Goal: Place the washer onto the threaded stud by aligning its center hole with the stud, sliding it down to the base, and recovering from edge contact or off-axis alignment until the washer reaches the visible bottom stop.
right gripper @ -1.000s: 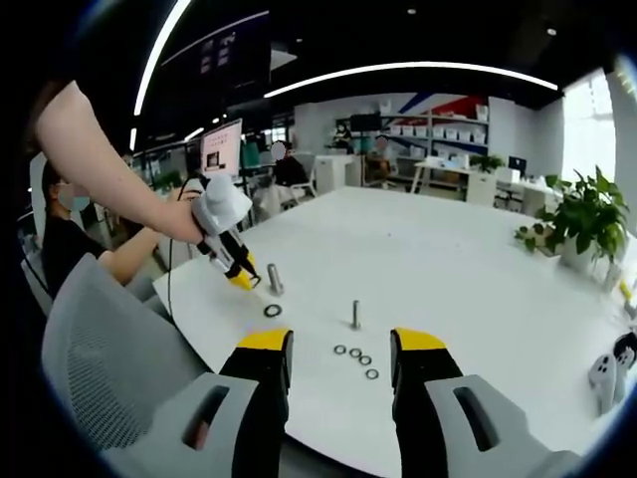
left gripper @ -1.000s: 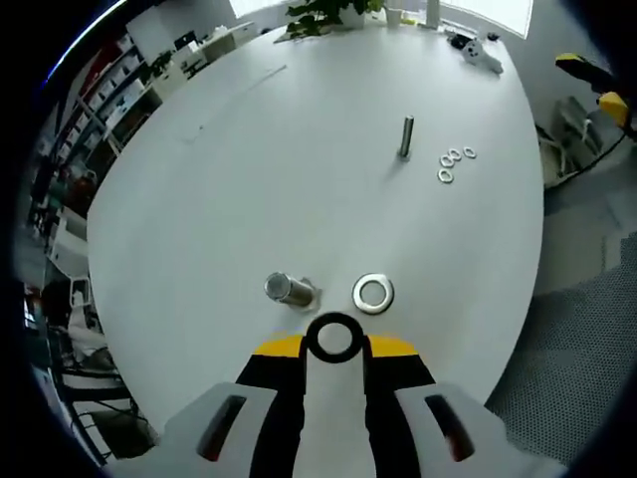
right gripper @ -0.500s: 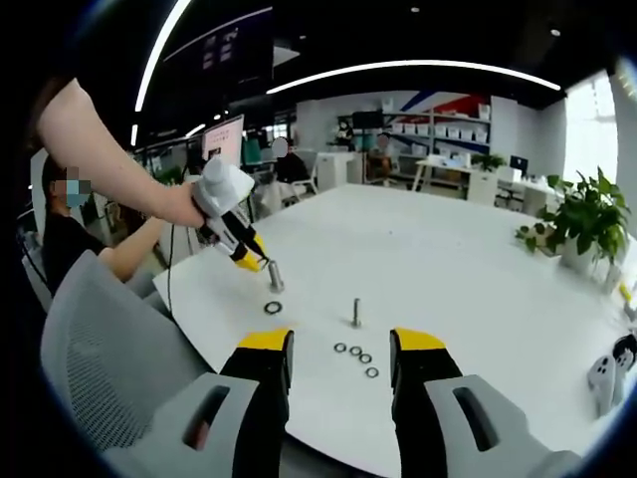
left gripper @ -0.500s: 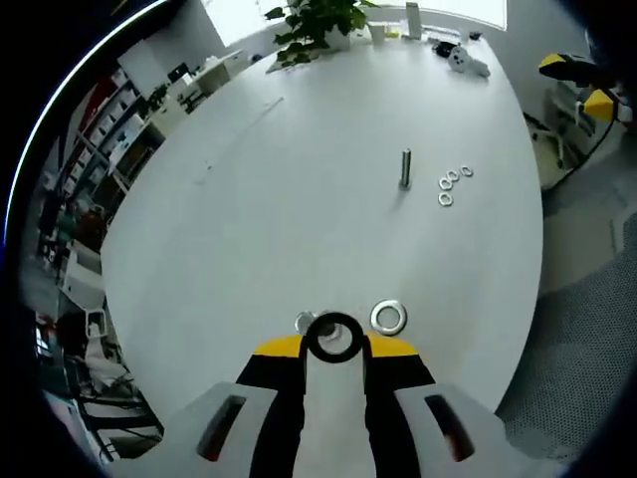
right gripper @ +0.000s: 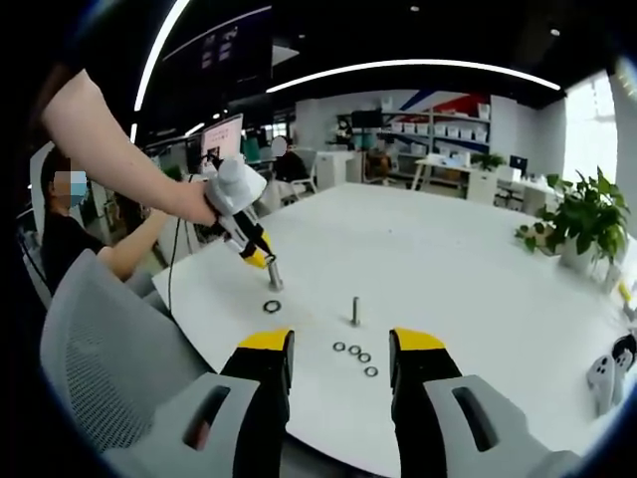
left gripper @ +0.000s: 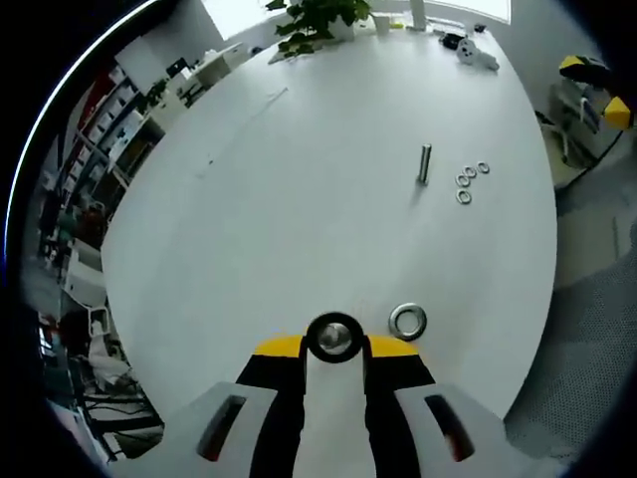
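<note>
In the left gripper view my left gripper (left gripper: 334, 346) is shut on a dark washer (left gripper: 313, 338), held flat between the yellow tips. The grey top of the large threaded stud (left gripper: 334, 338) shows through the washer's hole. In the right gripper view a person's hand holds the left gripper (right gripper: 261, 259) tilted down, its tip right over the large stud (right gripper: 274, 278). How far down the stud the washer sits is hidden. My right gripper (right gripper: 340, 360) hangs open above the table's near edge, nothing between its jaws.
A loose silver washer (left gripper: 408, 321) lies on the white table (left gripper: 299, 179) beside the large stud. Farther off stand a thin stud (left gripper: 424, 164) and three small washers (left gripper: 469, 180). A potted plant (right gripper: 582, 224) is at the right. A grey chair (right gripper: 90, 358) is at the left.
The left gripper has carried the washer over the large stud, which earlier stood left of and beyond the ring and now shows through its hole. The right gripper has stayed put.
</note>
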A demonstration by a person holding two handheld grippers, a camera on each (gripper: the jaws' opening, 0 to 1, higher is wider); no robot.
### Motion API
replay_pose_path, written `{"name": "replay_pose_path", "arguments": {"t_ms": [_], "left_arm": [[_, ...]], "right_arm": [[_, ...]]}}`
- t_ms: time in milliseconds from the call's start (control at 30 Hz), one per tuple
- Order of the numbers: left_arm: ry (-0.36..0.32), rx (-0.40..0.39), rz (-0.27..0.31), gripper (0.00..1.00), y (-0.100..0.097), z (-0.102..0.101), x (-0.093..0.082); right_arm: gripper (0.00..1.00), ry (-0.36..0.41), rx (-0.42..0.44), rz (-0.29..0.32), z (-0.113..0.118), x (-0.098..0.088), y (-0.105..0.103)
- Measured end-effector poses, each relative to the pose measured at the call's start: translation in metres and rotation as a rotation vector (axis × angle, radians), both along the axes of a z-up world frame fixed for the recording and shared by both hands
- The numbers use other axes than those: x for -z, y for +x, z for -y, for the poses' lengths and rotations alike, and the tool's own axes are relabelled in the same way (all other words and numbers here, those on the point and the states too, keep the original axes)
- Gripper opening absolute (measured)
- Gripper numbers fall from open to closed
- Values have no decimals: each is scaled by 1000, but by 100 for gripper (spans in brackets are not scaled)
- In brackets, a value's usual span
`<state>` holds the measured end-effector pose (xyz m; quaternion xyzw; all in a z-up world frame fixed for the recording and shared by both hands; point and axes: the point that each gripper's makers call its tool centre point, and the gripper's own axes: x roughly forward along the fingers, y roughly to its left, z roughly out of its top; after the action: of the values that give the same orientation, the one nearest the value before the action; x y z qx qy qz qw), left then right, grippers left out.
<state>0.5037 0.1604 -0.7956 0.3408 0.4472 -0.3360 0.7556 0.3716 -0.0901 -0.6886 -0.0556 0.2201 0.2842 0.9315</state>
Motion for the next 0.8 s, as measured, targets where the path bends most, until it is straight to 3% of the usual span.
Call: {"name": "replay_pose_path", "arguments": {"t_ms": [433, 800], "left_arm": [[35, 13, -15, 19, 1, -3, 6], [60, 21, -51, 19, 2, -2, 26]], "right_arm": [[40, 1, 0, 0, 0, 0, 0], [40, -7, 3, -3, 1, 1, -1]]}}
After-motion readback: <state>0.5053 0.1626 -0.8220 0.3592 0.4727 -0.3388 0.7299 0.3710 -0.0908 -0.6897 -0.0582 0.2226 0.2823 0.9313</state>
